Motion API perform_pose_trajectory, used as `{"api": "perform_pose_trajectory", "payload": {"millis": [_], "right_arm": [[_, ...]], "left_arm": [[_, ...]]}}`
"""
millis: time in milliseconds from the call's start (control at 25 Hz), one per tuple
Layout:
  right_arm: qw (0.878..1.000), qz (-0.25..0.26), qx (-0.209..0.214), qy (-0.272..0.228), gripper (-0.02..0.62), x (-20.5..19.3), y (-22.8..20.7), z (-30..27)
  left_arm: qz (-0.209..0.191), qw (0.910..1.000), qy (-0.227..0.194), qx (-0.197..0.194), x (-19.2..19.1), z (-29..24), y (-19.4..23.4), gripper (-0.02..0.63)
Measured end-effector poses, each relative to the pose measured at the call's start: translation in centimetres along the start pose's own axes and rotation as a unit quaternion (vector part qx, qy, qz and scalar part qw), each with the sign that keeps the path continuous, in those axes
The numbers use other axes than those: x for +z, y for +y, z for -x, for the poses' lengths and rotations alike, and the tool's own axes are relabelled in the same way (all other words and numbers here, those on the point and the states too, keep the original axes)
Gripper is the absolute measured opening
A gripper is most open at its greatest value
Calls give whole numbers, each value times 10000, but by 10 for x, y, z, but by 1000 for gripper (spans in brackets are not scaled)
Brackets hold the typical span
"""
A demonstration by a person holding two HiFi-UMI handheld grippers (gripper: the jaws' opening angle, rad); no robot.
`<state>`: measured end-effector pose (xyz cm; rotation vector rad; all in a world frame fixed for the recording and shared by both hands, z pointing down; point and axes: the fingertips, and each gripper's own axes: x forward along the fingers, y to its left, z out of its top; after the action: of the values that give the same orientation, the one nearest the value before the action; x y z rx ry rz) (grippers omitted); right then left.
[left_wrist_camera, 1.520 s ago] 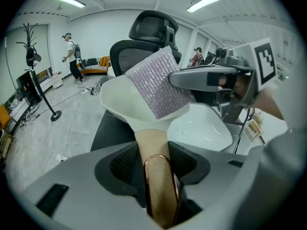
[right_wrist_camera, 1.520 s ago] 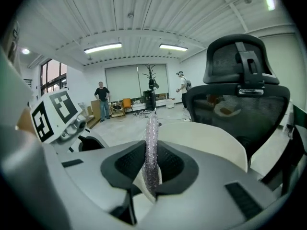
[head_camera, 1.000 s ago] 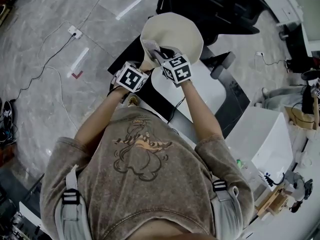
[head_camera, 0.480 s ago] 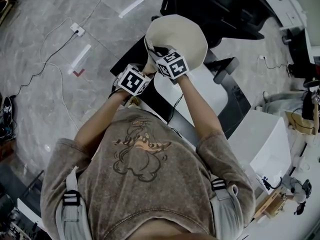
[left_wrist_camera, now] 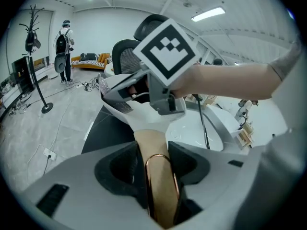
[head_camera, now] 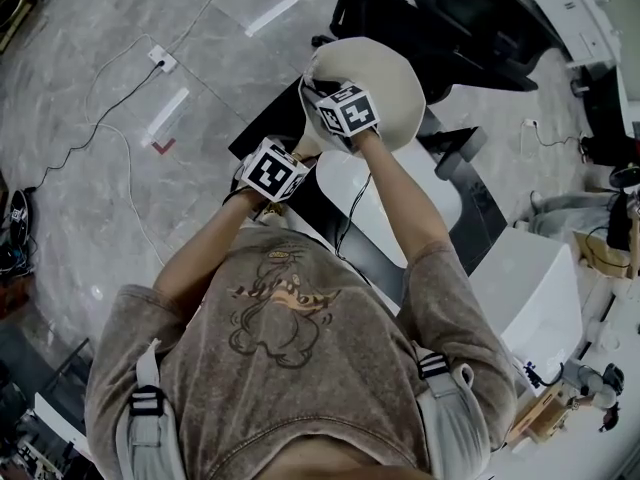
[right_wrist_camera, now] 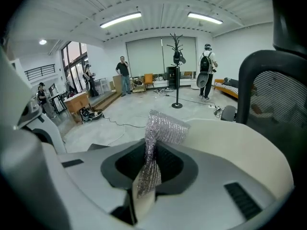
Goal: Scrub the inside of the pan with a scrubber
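- Large open room with white ceiling panels and strip lights [right_wrist_camera: 120,19]; three or more people [right_wrist_camera: 123,75] standing far back near a black coat stand [right_wrist_camera: 176,71].
- Grey veined floor [head_camera: 90,88] filling the left of the head view, crossed by a thin cable and marked with short white strips.
- Black office chair [head_camera: 470,18] at the upper right of the head view, just behind the pan; its mesh back looming at the right edge of the right gripper view.
- White rounded tabletop [head_camera: 335,180] below the pan, partly covered by the forearm; dark panel beside it on the left.
- Cream pan [head_camera: 395,78] at upper centre of the head view, held off the tabletop and tilted, inside facing the person.
- Right gripper [right_wrist_camera: 148,169] reaching into the pan, jaws pinched narrow on a silvery mesh scrubber [right_wrist_camera: 163,128]; scrubber's free end standing up past the jaw tips against the pan's pale wall.
- Marker cube and forearm of that gripper blocking most of the pan's inside in the left gripper view, and hiding the scrubber in the head view.
- Left gripper [left_wrist_camera: 154,169] low at centre, jaws clamped from both sides on the tan handle [left_wrist_camera: 151,143], with its copper-coloured loop end nearest the camera.
- White power strip [head_camera: 160,61] on the floor, upper left, well apart from everything else.
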<state>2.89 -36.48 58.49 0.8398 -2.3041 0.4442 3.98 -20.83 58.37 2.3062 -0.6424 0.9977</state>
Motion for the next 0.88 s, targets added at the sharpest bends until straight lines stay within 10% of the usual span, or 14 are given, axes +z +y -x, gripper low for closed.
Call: {"api": "perform_pose_trajectory", "payload": {"millis": [880], "right_arm": [[9727,96,-2091,997,89,-22,-144,-10]], "left_arm": [[162,9997,-46,-160,0,2,-2,213]]}}
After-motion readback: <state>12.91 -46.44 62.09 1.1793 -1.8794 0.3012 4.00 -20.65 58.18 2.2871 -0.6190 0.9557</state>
